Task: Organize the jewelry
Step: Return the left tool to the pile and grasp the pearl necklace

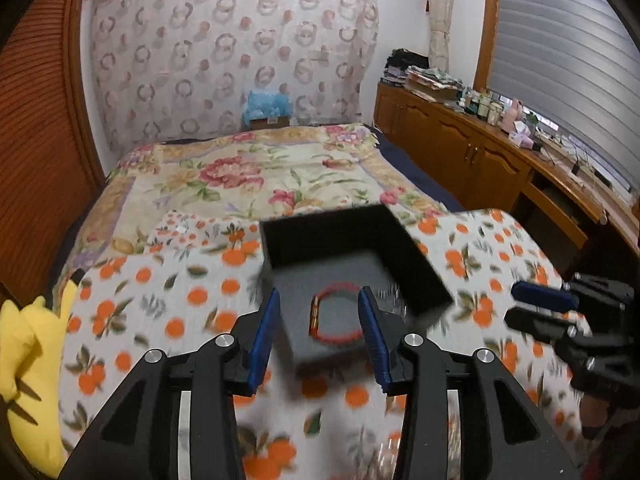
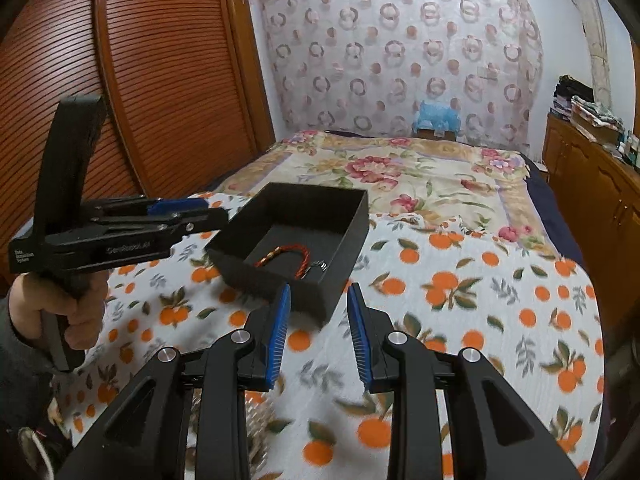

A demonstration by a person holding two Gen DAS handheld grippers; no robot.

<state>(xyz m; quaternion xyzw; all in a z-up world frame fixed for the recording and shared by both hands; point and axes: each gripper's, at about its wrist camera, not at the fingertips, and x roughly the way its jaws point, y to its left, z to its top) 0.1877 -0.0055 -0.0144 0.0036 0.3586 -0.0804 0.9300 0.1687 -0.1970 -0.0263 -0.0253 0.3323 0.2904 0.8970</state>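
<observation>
Jaws of both grippers were held apart, empty, near the black box point(image 1: 352, 248); the red bracelet point(image 1: 338, 316) inside could be pinched crookedly and dropped.

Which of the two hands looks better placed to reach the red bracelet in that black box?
Probably the left. Its gripper hangs open over the black box, framing the red bracelet between its fingers. The right gripper sits outside the box's near wall.
</observation>
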